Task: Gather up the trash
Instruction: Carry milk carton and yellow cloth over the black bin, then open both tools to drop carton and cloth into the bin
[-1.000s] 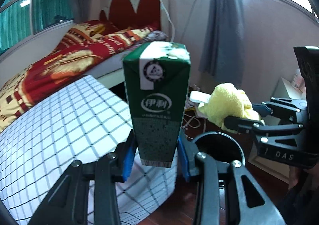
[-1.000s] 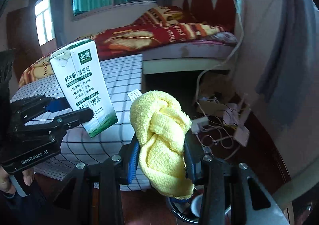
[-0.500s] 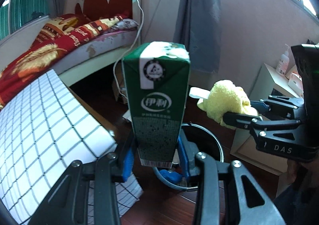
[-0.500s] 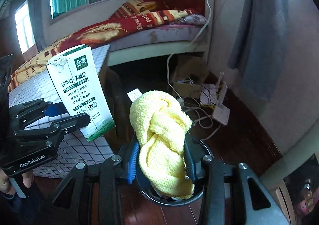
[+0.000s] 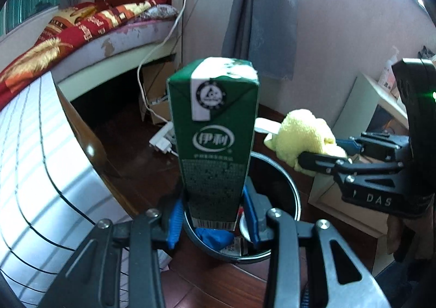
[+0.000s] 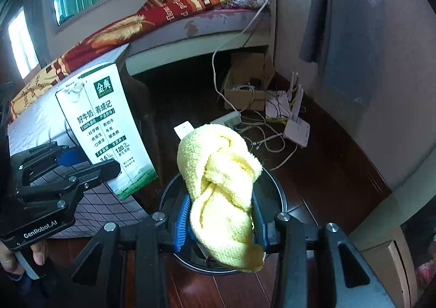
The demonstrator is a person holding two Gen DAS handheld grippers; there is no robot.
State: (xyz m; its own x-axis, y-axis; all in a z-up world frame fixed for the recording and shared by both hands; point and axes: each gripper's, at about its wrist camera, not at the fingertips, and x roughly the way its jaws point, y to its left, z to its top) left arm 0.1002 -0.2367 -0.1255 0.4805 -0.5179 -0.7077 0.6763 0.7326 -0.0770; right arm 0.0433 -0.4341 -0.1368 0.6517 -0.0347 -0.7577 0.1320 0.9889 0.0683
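Left hand-held gripper (image 5: 214,215) pinching a green milk carton (image 5: 214,141) upright near its base, directly above the open round trash bin (image 5: 286,185) on the dark wooden floor. Right hand-held gripper (image 6: 220,219) clamped on a crumpled yellow cloth (image 6: 222,185), poised over the same bin's rim (image 6: 279,193). Checkered surface (image 5: 35,171) just beside the bin, bed behind.

Carton (image 5: 215,144): printed paperboard, slight sheen. Cloth (image 6: 223,185): yellow terry, nubby, matt. Bin (image 5: 286,185): dark, smooth, glossy rim. Floor (image 6: 327,171): dark wood, polished. Gripper pads (image 5: 173,226): blue, ribbed; arms matt black w/ metal screws.
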